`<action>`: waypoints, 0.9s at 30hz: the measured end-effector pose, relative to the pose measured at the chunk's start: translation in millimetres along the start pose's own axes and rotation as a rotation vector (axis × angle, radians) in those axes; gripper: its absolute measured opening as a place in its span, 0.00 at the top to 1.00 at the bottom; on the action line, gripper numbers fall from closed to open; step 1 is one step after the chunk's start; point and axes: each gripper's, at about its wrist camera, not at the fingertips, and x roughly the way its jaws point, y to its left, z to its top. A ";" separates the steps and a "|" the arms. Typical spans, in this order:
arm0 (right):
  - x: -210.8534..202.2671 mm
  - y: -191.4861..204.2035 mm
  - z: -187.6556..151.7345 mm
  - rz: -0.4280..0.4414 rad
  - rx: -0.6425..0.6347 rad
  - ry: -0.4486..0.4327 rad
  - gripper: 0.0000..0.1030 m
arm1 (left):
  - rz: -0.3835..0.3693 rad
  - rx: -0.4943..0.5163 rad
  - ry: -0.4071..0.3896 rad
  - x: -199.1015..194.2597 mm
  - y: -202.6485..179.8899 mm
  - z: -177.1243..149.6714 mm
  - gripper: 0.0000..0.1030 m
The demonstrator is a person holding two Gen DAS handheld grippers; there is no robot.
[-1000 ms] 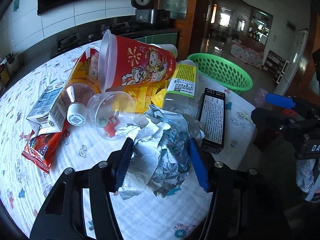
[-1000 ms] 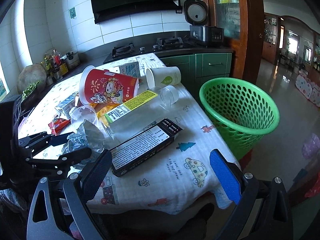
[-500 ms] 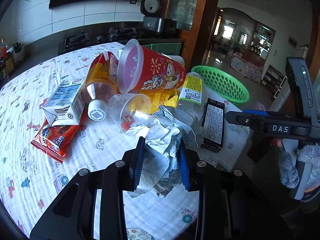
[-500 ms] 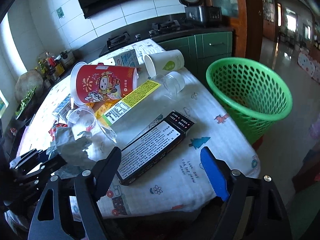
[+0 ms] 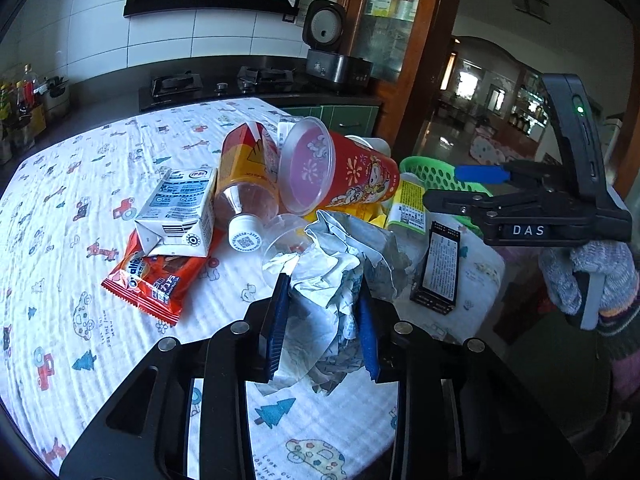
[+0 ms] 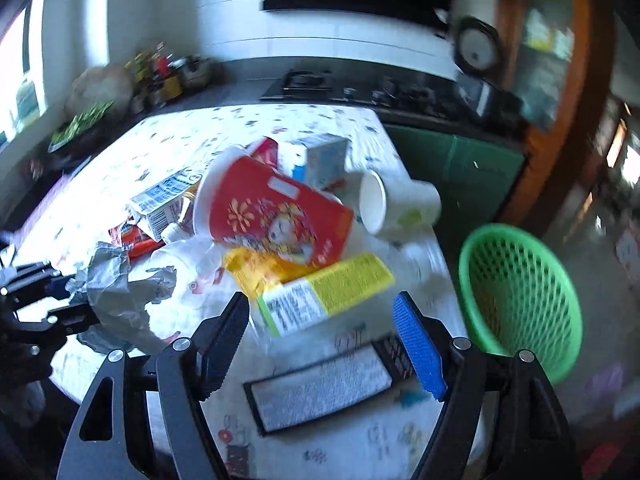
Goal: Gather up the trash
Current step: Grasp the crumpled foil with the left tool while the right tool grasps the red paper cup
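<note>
The table (image 5: 80, 184) with its printed cloth carries a heap of trash, and the green basket (image 6: 520, 300) stands off its edge at about three o'clock in the right wrist view. In the heap, a red cup (image 5: 344, 178) lies on its side at twelve o'clock from the left gripper (image 5: 323, 322), a milk carton (image 5: 180, 216) at ten. The step in hand looks like the first pick-ups. The left gripper's jaws have just closed and now pinch a crumpled wrapper (image 5: 340, 264), held at the near table edge. The right gripper (image 6: 322, 348) has narrowed its jaws but they stand apart with nothing held, hovering over a black box (image 6: 320, 392). Next, I judge, the wrapper must travel to the basket, while the right gripper drops onto the box.
</note>
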 end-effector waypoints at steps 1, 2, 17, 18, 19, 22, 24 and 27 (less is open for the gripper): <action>3.6 1.6 6.1 0.002 -0.038 0.002 0.25 | 0.004 -0.006 0.001 -0.5 1.0 0.7 0.70; 7.5 2.6 11.7 0.008 -0.072 0.006 0.23 | 0.008 -0.012 0.002 -1.9 2.8 0.6 0.70; 71.8 45.4 43.3 0.087 -0.665 0.096 0.10 | 0.025 -0.080 0.050 -0.2 16.5 6.5 0.70; 76.8 47.8 45.6 0.091 -0.693 0.102 0.10 | 0.026 -0.082 0.053 1.4 17.0 6.8 0.70; 81.2 49.5 46.9 0.102 -0.715 0.110 0.10 | 0.026 -0.084 0.056 3.1 18.0 7.2 0.70; 95.2 54.0 48.5 0.130 -0.776 0.131 0.10 | 0.020 -0.095 0.065 6.1 20.7 9.1 0.70; 103.7 56.8 47.2 0.133 -0.810 0.140 0.10 | 0.025 -0.095 0.066 6.7 22.4 10.8 0.70; 111.6 58.6 44.2 0.138 -0.827 0.133 0.14 | 0.025 -0.096 0.069 6.5 23.9 13.1 0.70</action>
